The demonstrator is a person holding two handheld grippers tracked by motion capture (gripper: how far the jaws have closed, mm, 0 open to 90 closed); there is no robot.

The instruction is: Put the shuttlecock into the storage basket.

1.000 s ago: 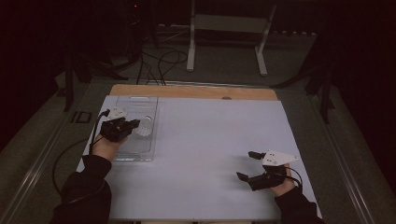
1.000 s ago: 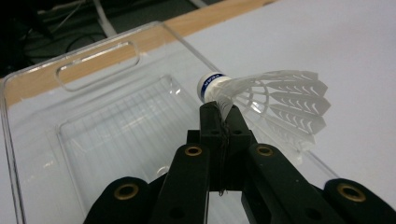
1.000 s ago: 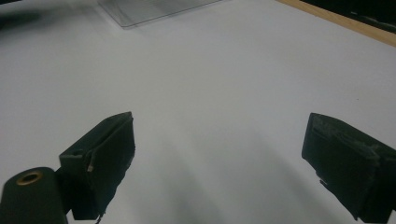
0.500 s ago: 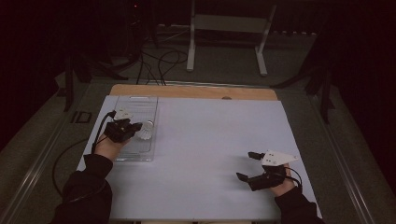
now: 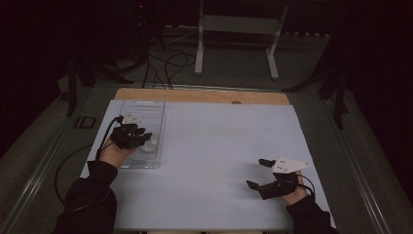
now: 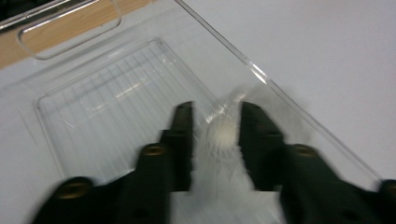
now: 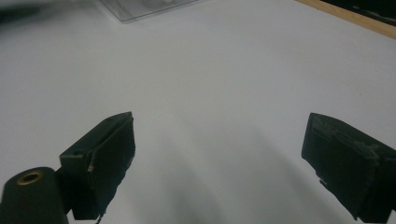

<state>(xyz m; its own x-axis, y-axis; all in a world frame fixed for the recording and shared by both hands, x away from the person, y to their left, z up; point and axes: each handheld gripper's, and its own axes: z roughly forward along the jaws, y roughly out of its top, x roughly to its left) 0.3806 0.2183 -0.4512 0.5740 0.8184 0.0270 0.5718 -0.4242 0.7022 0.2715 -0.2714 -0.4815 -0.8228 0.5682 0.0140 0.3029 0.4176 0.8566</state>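
Left black two-jaw gripper (image 5: 141,138) over near right part of clear ribbed plastic tray (image 5: 146,108), at left side of table. Jaws just been opening, now parted, small white shuttlecock-like feathered piece with rounded cork tip (image 6: 223,136) between them in left gripper view; pads not clearly pressing on it, so released, piece lying blurred on tray floor against tray's right wall. In high view same white piece (image 5: 151,143) seen just right of jaw tips, inside tray near its near right corner. Tray long side running near to far, handle slot at far end over strip of light wooden table edge (image 5: 204,95). White paper sheet (image 5: 214,146) covering most of table, tray resting on its left part. Right black two-jaw gripper (image 5: 258,173) with grey three-cornered plate on top, at near right of sheet, well apart from tray, pointing left. Jaws spread wide in right gripper view, nothing between them, just bare white sheet (image 7: 210,84) below. Corner of tray (image 7: 140,9) at top of that view. Dark sleeves at near edge, black cable trailing from left gripper off left side.
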